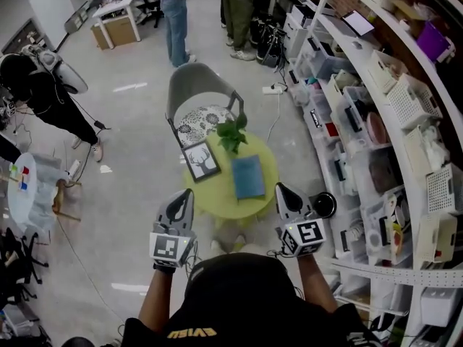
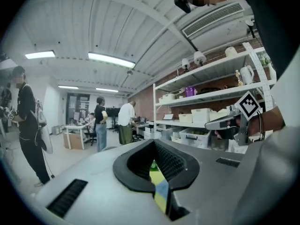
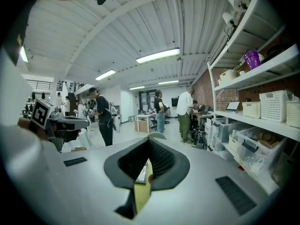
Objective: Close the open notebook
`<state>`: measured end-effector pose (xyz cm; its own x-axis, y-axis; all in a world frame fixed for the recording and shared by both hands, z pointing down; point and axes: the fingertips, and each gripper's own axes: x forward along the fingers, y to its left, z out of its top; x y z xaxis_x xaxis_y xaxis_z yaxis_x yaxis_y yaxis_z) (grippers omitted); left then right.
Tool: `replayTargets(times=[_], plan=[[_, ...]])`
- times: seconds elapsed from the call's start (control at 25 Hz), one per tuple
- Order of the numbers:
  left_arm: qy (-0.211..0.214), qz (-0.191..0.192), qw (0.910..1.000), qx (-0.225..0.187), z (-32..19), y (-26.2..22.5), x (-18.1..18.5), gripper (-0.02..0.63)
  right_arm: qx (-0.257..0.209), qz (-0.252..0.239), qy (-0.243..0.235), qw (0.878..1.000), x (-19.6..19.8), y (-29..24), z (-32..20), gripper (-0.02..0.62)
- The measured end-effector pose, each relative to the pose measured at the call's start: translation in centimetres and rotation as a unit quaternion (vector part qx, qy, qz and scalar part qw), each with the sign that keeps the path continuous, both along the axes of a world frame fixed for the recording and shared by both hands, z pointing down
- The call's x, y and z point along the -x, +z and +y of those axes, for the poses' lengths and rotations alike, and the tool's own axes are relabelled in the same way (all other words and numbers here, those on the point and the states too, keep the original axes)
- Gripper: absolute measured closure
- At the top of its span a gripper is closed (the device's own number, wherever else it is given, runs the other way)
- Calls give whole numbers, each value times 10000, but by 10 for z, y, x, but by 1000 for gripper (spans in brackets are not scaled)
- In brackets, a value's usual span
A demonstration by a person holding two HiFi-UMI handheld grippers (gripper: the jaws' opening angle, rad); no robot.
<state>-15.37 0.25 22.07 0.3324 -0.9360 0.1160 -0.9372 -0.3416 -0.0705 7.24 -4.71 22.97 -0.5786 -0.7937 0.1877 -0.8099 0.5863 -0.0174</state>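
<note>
L tongs (image 1: 184, 195): I hold them up over the floor near the table's left edge. Jaws together, nothing btwn.
R tongs (image 1: 283, 190): up at the table's right edge. Jaws together, empty.
Notebook (image 1: 248, 177): blue, shut, flat on the round green table (image 1: 217, 199), right half, clear of both tongs.
Also on table: deer pic (image 1: 200, 160) at left, plant (image 1: 232, 133) at far side.
Around: grey chair (image 1: 199, 85) behind table, shelves (image 1: 376, 107) on right, people (image 1: 173, 13) far back.
</note>
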Motion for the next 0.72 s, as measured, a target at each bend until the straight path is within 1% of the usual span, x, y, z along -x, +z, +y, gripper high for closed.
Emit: replayTargets(times=[0.16,0.32,0.4,0.48,0.56,0.64,0.72], plan=[[-77,53,9999,58,-1,4,11,588,-142,-37,156,9998,-9,-13,-5,594],[32,41,9998,181,2,12,15,589,-161,94,223,9996,-9,-15,0,594],[32,160,9997,205,-1,9,13,589,-234,183,142,9995,-3,-21,-1,594],[32,211,9997,135,-6,3,9,589,-378,290,-62,9988,5,-29,-4,594],[127,172,9998,2,-13,-1,-1,589,-559,439,-262,9971,10,-35,-8,594],[268,225,9993,-139,-17,-4,-16,589,-647,488,-312,9962,8,-37,-11,594],[391,223,9988,-191,-16,-4,-27,589,-661,474,-318,9962,8,-39,-13,594]])
